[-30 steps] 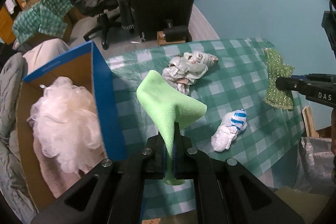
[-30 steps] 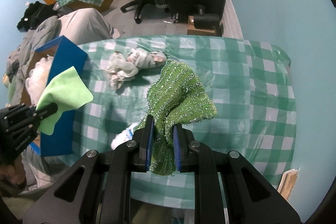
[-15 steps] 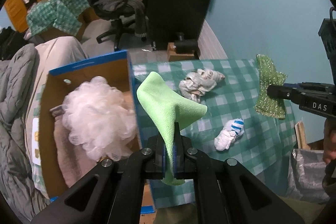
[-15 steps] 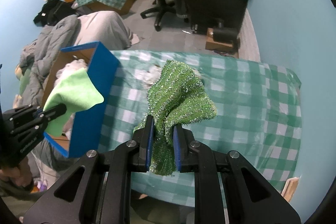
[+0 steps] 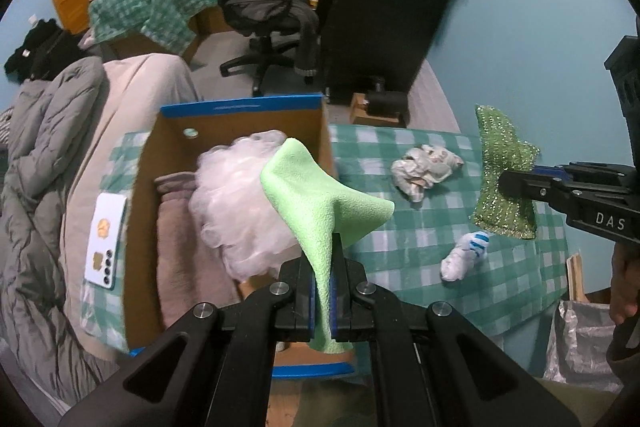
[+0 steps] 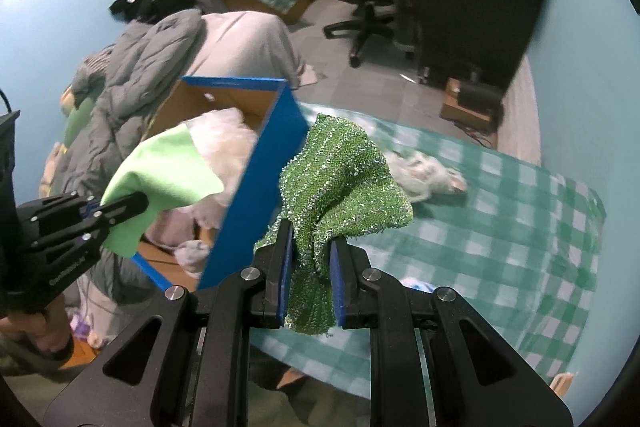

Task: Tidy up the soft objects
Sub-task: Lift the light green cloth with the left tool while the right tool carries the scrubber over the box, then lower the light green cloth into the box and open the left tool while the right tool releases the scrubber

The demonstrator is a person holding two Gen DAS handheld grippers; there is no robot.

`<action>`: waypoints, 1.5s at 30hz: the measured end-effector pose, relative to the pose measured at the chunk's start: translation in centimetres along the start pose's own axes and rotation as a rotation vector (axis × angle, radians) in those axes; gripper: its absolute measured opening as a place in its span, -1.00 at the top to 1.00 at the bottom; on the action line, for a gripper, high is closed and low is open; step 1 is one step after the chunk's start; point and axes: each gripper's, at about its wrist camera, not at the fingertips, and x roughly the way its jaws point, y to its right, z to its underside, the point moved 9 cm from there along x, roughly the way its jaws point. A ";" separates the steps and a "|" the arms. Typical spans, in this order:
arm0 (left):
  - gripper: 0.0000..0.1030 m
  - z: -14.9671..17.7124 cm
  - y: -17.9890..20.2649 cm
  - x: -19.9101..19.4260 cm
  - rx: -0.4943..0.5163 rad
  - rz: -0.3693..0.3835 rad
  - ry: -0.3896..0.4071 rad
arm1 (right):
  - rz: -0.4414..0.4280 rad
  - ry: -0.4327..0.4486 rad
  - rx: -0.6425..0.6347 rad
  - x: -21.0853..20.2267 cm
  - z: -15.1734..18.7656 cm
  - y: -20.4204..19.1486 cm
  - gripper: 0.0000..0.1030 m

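Cardboard box (image 5: pixel 148 195), white mesh pouf (image 5: pixel 236 211), beige towel (image 5: pixel 180 247) inside

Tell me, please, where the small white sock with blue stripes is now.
In the left wrist view, the white sock with blue stripes lies on the checked tablecloth right of centre, between the cardboard box and the sparkly green cloth, nearer than the crumpled white rag.

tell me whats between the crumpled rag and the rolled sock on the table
Nothing: bare checked cloth separates the rag from the sock, seen in the left wrist view.

Both wrist views steeply downward, box (image 5: pixel 240 115) shared
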 end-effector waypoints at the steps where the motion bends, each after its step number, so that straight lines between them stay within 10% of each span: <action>1: 0.92 0.1 -0.4 -0.1 -0.007 -0.004 0.002 | -0.004 -0.001 -0.009 0.2 -0.1 -0.6 0.70; 45: 0.91 6.1 -11.0 4.5 -0.114 -0.082 -0.129 | -0.143 -0.205 -0.149 11.6 1.1 -15.2 0.69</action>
